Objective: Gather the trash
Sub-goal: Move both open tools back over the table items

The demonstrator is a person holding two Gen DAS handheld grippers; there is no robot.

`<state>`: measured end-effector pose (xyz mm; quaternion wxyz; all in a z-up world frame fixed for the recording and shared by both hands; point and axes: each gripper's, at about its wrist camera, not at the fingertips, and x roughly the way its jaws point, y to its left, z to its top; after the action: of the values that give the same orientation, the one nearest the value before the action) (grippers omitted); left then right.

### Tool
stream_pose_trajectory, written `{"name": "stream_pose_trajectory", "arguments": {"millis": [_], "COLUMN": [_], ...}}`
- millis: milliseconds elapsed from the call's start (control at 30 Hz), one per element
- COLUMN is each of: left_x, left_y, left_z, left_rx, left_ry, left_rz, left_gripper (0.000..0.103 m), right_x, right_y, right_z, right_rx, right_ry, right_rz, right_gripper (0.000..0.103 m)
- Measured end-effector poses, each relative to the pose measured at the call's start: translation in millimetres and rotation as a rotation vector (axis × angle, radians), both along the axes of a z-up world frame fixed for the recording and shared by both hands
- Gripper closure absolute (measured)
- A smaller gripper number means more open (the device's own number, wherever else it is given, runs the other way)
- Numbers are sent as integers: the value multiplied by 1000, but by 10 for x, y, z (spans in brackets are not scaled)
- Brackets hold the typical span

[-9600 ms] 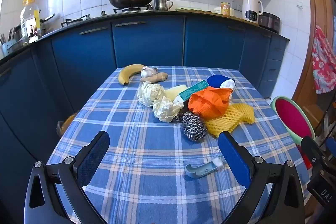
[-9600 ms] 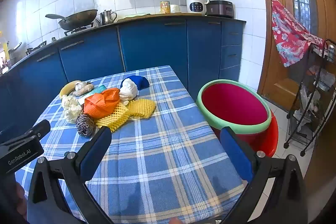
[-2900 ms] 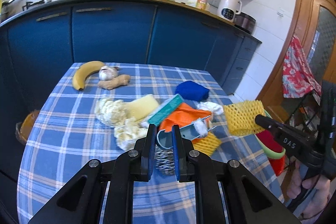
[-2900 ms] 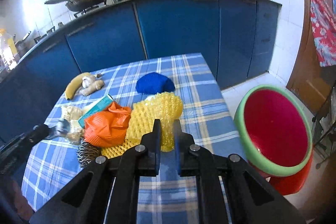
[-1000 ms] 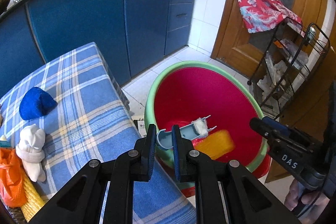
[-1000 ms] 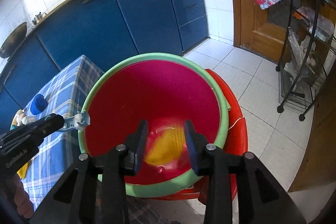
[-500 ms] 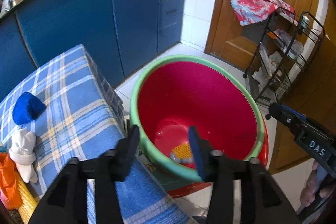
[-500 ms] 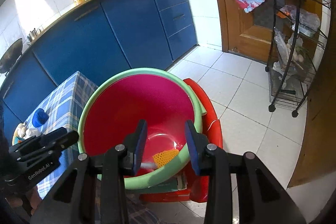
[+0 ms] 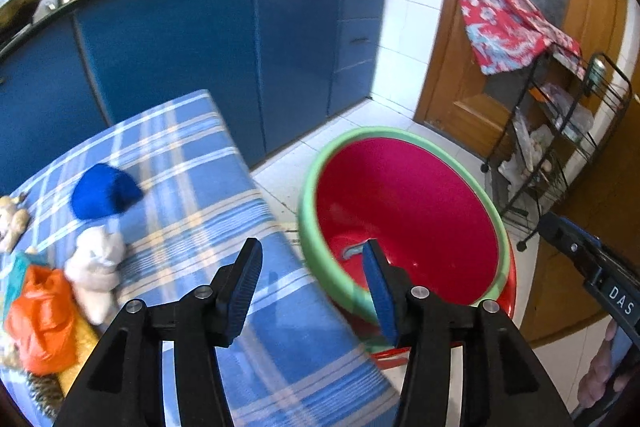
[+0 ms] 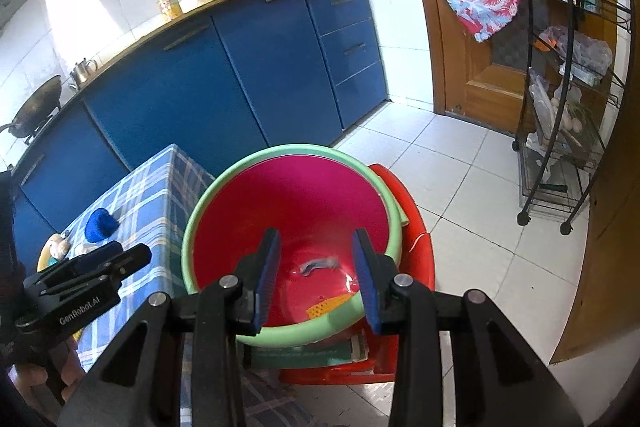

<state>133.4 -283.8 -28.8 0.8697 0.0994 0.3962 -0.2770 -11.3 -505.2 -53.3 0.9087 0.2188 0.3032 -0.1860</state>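
left gripper (image 9: pixel 312 287): jaws just opened, part-open, nothing held
right gripper (image 10: pixel 316 275): part-open, empty, over basin
basin (image 10: pixel 248 167): grey-blue scrap (image 10: pixel 318 264) and yellow net (image 10: pixel 326 305) inside
desk (image 9: pixel 192 187): orange bag (image 9: pixel 40 311), white wad (image 9: pixel 94 267), blue lump (image 9: pixel 102 191) left
step: return to pile, pinch one item firmly

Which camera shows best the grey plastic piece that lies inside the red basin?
The right wrist view: the grey plastic piece lies in full sight on the basin bottom. In the left wrist view only its end shows beside a tong finger.
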Motion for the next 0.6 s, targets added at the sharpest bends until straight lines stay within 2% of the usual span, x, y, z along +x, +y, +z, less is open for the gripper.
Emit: {"name": "stream_pose_trajectory", "arguments": {"millis": [67, 600], "left_x": [-8, -154], "left_y": [132, 1098], "left_z": [46, 334], "left_rx": [-6, -27], "left_ry": [-4, -46], "left_rz": [28, 195], "left_gripper": [47, 46], "right_x": [-11, 17], "right_y": [67, 700], "right_z": [45, 344], "right_rx": [-1, -1], "right_ry": [-3, -53], "right_rz": [10, 140], "right_gripper": [60, 59]}}
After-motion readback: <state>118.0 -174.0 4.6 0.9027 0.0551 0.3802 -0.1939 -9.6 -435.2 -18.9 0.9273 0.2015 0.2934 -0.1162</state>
